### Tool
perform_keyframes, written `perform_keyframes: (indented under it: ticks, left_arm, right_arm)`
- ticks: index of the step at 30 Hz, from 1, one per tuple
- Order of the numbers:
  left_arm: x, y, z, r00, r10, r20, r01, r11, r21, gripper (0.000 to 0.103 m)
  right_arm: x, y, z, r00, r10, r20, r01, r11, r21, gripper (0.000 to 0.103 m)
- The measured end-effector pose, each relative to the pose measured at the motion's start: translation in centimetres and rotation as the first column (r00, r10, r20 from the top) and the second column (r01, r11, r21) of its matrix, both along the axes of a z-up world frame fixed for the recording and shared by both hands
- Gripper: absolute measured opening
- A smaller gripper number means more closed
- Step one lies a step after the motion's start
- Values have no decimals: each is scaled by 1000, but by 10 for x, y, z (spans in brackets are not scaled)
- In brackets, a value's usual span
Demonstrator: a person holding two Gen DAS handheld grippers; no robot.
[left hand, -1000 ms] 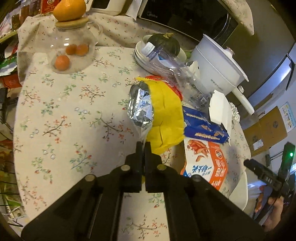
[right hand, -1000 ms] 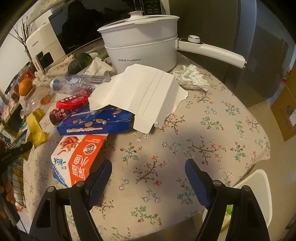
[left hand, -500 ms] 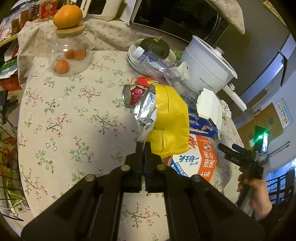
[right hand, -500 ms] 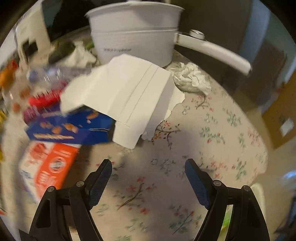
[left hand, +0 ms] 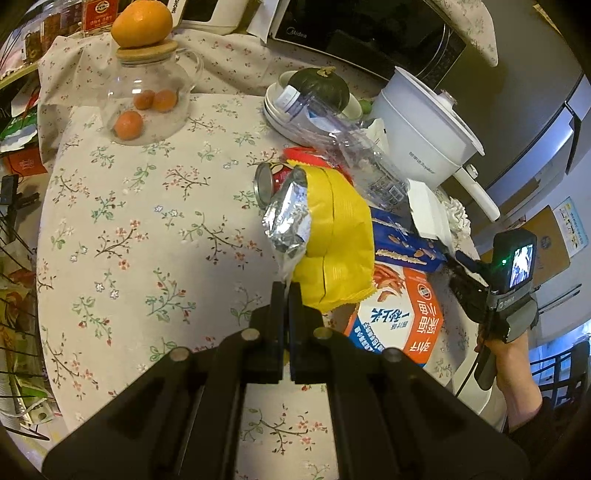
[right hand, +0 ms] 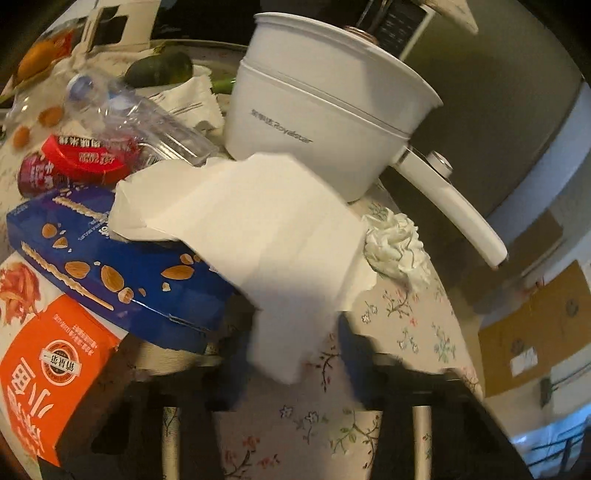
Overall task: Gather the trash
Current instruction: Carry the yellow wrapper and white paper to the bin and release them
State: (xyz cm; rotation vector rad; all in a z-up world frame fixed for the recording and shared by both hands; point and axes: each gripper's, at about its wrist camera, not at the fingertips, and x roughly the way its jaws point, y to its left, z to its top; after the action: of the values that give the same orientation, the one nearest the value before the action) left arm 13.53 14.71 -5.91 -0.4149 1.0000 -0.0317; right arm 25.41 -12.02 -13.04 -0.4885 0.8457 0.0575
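**Mia:** What is the left gripper [left hand: 285, 291] holding?

**Ben:** Its fingers are squeezed tight on the yellow chip bag [left hand: 332, 236]. The bag hangs up above the flowery tabletop [left hand: 147, 221], and its inside is shiny silver.

**Mia:** And the right gripper [right hand: 291, 347]?

**Ben:** Its blue fingers [right hand: 351, 347] are apart, one on each side of the white torn cardboard [right hand: 258, 221]. It's blurry, so I can't tell if they touch it.

**Mia:** Can you read any words?

**Ben:** The white pot [right hand: 325, 110] says "Royalstar". The microwave [left hand: 369, 33] says "Midea". The orange box [left hand: 399, 314] and red wrapper [right hand: 85, 155] have Chinese writing.
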Motion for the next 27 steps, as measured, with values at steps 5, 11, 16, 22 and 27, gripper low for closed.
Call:
perform_keyframes:
  ticks: [5, 11, 16, 22, 27]
  left_arm:
    - [0, -2, 3, 1000, -7, 14, 7, 1000, -1, 2]
    - [-3, -7, 8, 999, -19, 27, 19, 1000, -3, 2]
    - [-8, -10, 14, 999, -25, 41, 26, 1000, -16, 2]
    - [-15, -14, 19, 998, -35, 51, 36, 999, -34, 2]
    - [-20, -15, 22, 998, -41, 57, 43, 998, -36, 2]
  right_arm:
    - [-10, -10, 27, 998, -14, 58, 11, 999, 43, 7]
    - [-28, -22, 68, 995, -24, 94, 11, 990, 138, 3]
    - [-48, -32, 93, 997, -22, 73, 3, 968, 252, 2]
    - [-68, -49, 107, 1000, -25, 0, 23, 912, 409, 2]
    - [-81, -59, 107, 996, -19, -87, 62, 854, 516, 2]
